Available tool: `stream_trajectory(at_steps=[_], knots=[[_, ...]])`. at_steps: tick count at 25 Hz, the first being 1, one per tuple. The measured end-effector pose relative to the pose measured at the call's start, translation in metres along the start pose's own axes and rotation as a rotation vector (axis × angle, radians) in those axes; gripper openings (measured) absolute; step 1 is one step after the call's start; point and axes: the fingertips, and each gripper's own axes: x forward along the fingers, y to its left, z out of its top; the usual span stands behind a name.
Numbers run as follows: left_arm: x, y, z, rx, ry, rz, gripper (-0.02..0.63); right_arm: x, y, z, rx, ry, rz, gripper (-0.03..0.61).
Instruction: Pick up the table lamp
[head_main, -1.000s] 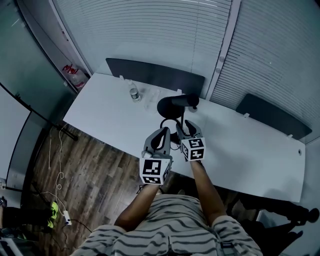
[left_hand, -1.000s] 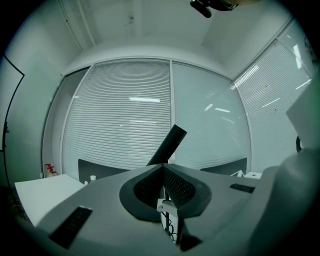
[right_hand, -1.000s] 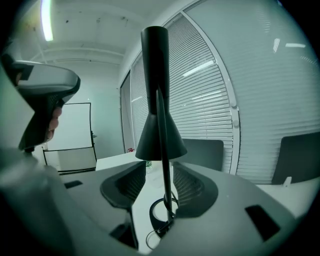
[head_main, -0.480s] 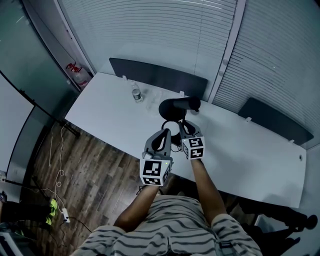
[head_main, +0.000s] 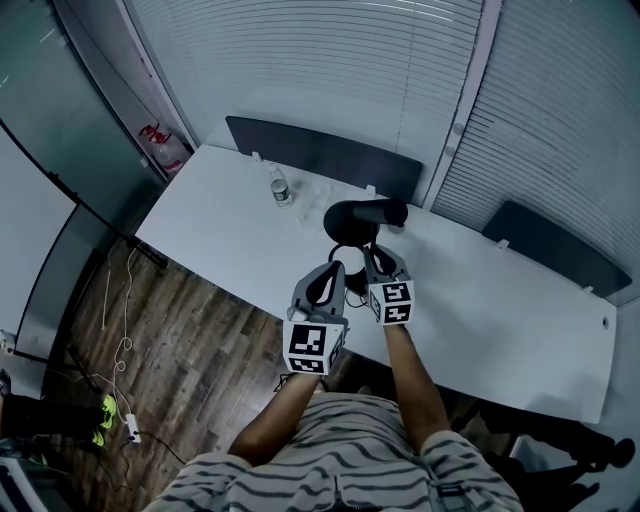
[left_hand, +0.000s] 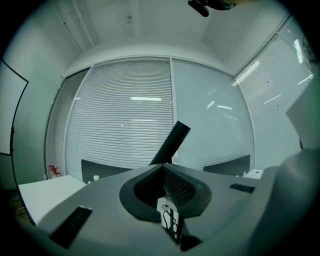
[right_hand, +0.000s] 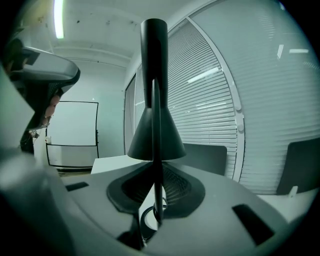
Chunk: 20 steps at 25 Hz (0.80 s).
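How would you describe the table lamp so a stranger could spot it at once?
On the long white table before the blinds, look toward its far edge, just ahead of the right hand-held gripper. The table lamp there is all black, a cone shade on a thin stem that stands between that gripper's closing jaws, unlike the small clear bottle to its left.

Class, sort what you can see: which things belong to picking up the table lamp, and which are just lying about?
Belong to the job: lamp; right gripper, jaws closing round the lamp's stem; table it stands on.
Just lying about: water bottle; dark screens behind the table; cables on the floor; left gripper, shut and empty.
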Motion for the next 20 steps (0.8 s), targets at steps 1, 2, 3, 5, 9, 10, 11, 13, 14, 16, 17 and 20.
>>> stream_trajectory(at_steps=[1, 2, 3, 5, 9, 10, 11, 13, 14, 16, 17, 20], knots=[[0.000, 0.001, -0.001, 0.002, -0.001, 0.002, 0.006, 0.000, 0.000, 0.000, 0.003, 0.000, 0.000, 0.052], [-0.001, 0.001, -0.001, 0.004, -0.002, 0.003, 0.006, -0.001, 0.000, 0.001, 0.007, 0.000, -0.001, 0.052], [-0.001, 0.001, -0.002, 0.005, -0.003, 0.003, 0.006, -0.002, 0.000, 0.002, 0.009, -0.001, -0.001, 0.052], [-0.001, 0.002, -0.003, 0.006, -0.003, 0.003, 0.006, -0.002, 0.001, 0.009, 0.010, -0.010, -0.001, 0.052], [0.001, 0.003, -0.006, 0.001, 0.007, 0.000, 0.006, -0.003, -0.001, 0.030, 0.036, -0.040, -0.005, 0.048], [0.001, 0.003, -0.007, 0.000, 0.008, 0.000, 0.006, -0.006, -0.001, 0.036, 0.044, -0.047, -0.006, 0.046], [0.000, 0.003, -0.008, 0.000, 0.007, -0.001, 0.006, -0.008, 0.000, 0.042, 0.049, -0.054, -0.007, 0.044], [-0.001, 0.002, -0.006, 0.000, 0.001, -0.003, 0.006, -0.014, 0.002, 0.055, 0.050, -0.067, -0.009, 0.044], [-0.002, 0.002, -0.005, -0.002, -0.001, -0.005, 0.007, -0.018, 0.003, 0.061, 0.048, -0.071, -0.012, 0.044], [-0.003, 0.000, -0.004, -0.003, -0.003, -0.011, 0.007, -0.025, 0.004, 0.070, 0.036, -0.075, -0.021, 0.044], [-0.004, 0.000, -0.004, -0.004, -0.004, -0.014, 0.006, -0.028, 0.005, 0.075, 0.028, -0.076, -0.026, 0.044], [-0.005, -0.004, -0.003, -0.007, -0.005, -0.025, 0.006, -0.039, 0.006, 0.086, 0.003, -0.085, -0.040, 0.044]])
